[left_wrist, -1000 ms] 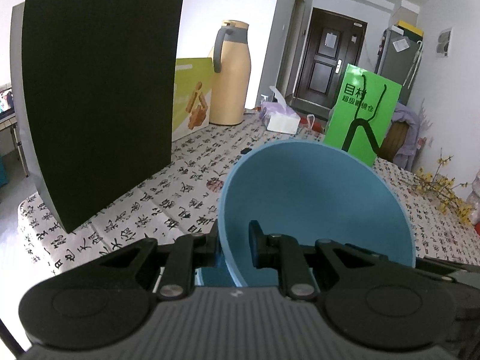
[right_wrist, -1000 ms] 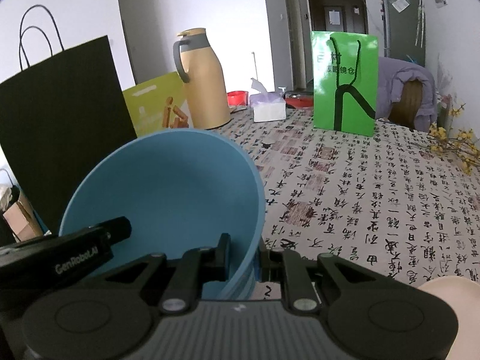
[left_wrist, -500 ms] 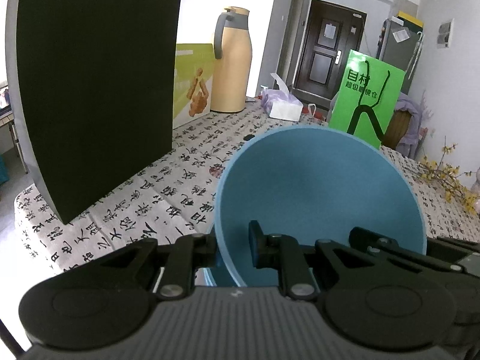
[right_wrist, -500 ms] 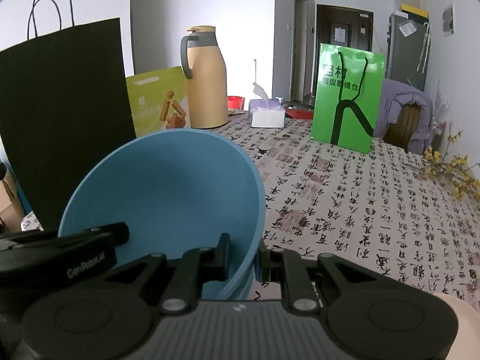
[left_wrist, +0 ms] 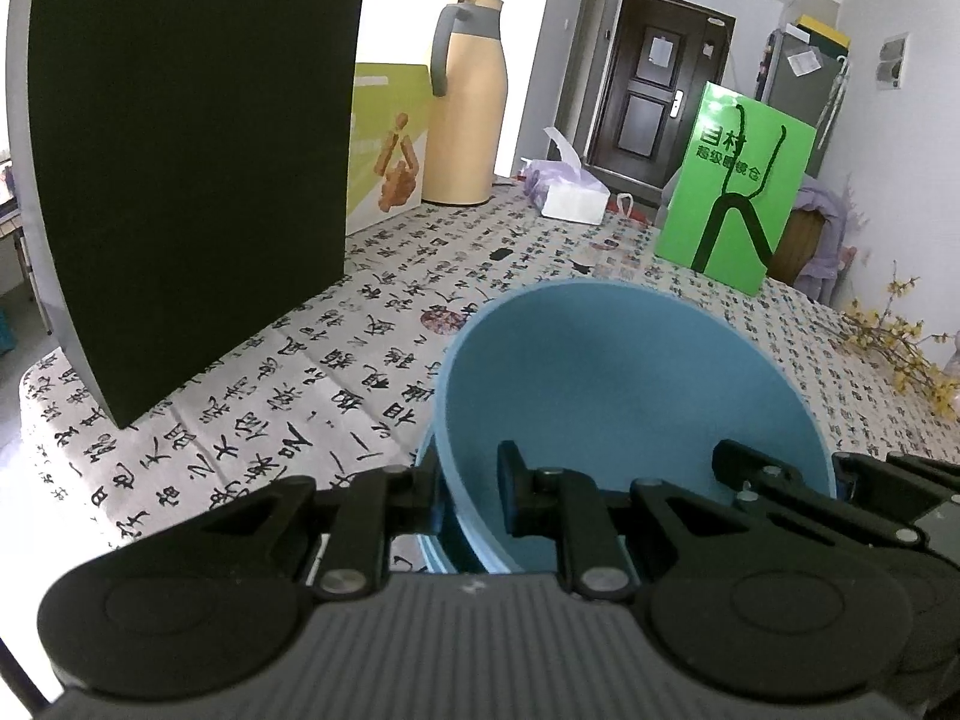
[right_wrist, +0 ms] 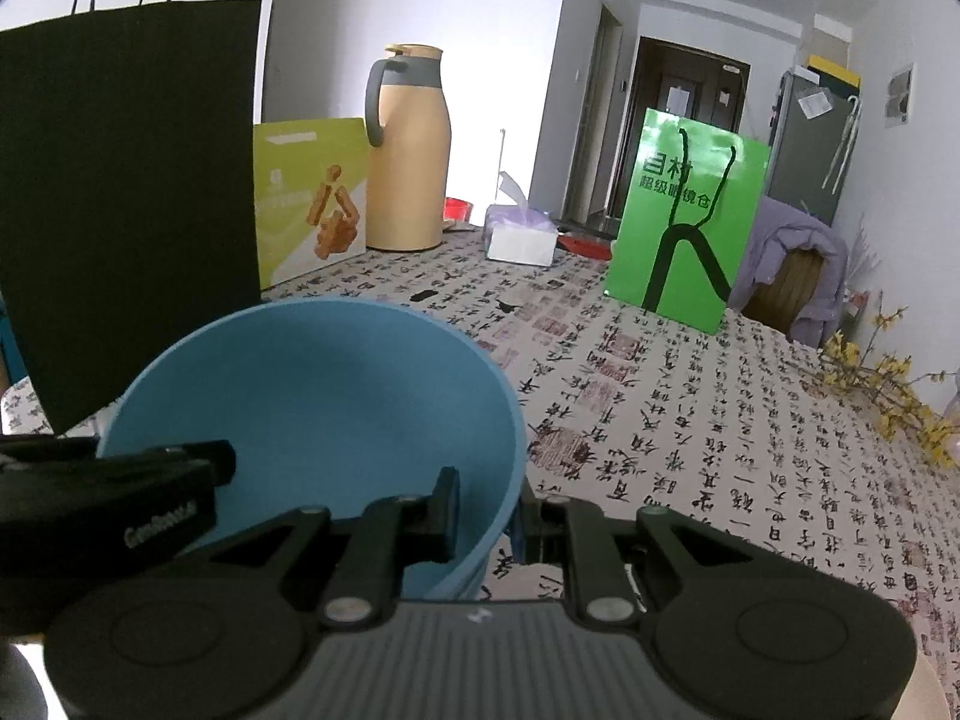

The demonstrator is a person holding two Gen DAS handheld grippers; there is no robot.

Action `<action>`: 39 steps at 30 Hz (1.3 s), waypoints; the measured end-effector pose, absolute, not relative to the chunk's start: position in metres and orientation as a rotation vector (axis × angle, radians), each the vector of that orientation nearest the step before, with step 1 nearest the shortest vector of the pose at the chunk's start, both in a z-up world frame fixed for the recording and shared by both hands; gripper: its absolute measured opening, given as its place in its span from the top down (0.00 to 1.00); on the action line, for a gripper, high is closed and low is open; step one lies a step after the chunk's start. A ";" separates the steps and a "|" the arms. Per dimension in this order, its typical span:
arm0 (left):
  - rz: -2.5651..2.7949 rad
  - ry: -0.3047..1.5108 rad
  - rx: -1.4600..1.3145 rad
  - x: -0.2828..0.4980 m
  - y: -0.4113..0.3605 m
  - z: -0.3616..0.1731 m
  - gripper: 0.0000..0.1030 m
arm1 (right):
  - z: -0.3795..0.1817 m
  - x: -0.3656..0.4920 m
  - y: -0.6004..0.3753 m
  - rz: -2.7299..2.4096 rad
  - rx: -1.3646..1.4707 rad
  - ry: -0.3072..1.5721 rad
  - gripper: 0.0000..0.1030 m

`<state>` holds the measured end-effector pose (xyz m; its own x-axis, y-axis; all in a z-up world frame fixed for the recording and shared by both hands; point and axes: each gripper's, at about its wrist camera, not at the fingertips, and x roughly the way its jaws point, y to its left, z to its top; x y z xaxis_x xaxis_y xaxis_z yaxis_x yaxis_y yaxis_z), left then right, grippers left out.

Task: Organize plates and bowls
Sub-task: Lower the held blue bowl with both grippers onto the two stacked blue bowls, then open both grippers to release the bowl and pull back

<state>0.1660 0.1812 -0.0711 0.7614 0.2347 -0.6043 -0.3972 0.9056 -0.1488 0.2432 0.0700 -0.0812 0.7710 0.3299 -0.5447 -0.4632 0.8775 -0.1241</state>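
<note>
A blue bowl [left_wrist: 624, 396] is held tilted above the patterned tablecloth; it also shows in the right wrist view [right_wrist: 324, 396]. My left gripper [left_wrist: 471, 495] is shut on the bowl's near left rim, one finger outside, one inside. My right gripper [right_wrist: 486, 510] is shut on the bowl's right rim. A second blue rim [left_wrist: 429, 540] shows just under the bowl, so it seems to sit in or over another blue bowl. Each gripper shows at the edge of the other's view.
A tall black paper bag [left_wrist: 186, 162] stands at the left. Behind are a yellow-green box [left_wrist: 387, 144], a tan thermos jug [left_wrist: 465, 102], a tissue box [left_wrist: 570, 192] and a green paper bag [left_wrist: 735, 192]. Yellow flowers [left_wrist: 900, 354] lie at the right.
Both grippers have lowered the blue bowl towards the table and tipped it flatter; more tablecloth and room shows above its rim. Both grips are unchanged.
</note>
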 end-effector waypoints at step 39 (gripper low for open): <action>0.358 0.604 -0.264 0.162 0.189 -0.058 0.81 | -0.082 0.249 0.053 0.491 -0.110 0.573 0.88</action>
<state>0.1624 0.1888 -0.0575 0.7648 0.2492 -0.5941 -0.4012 0.9057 -0.1365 0.2494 0.0535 -0.0818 0.7288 0.4148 -0.5448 -0.4748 0.8794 0.0343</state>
